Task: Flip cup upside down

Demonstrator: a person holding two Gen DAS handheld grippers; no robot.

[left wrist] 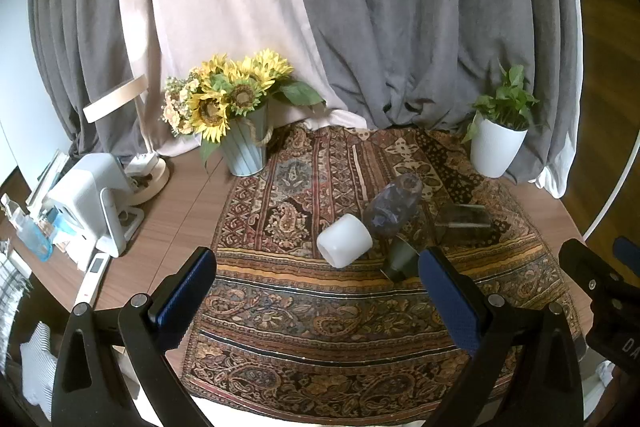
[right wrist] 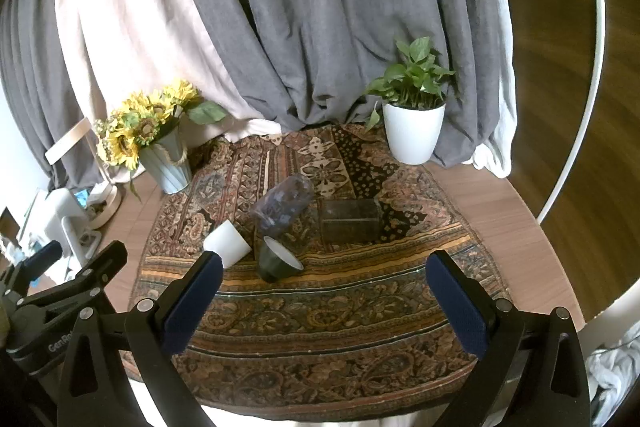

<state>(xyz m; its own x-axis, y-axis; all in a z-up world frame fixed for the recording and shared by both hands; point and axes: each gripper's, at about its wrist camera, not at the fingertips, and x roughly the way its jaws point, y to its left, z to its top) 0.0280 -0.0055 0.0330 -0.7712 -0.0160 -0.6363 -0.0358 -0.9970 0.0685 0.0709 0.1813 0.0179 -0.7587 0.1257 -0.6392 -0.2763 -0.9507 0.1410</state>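
Hovering low over the rug (left wrist: 320, 327), both claws sit side by side, tilted down toward the middle of the table (left wrist: 168, 227). The left gripper (left wrist: 318, 291) has its jaws spread wide with nothing between them, and the right gripper (right wrist: 324, 297) is the same, wide apart and holding nothing. Black plastic arms, dark blue textured pads (right wrist: 196, 303). The left tool's body shows at 8 o'clock in the right view with "GenRo" printed on it, the rest cut off.

The dark cup (right wrist: 278, 263) has faceted sides and a white inside, and it's lying on its side on the paisley rug, mouth facing 4 o'clock. A smooth white cup (right wrist: 228, 245) lies tipped just beside it at 9 o'clock. A purple see-through cup (right wrist: 286, 205) lies at 12 o'clock, and a clear square glass (right wrist: 350, 221) at 2 o'clock.
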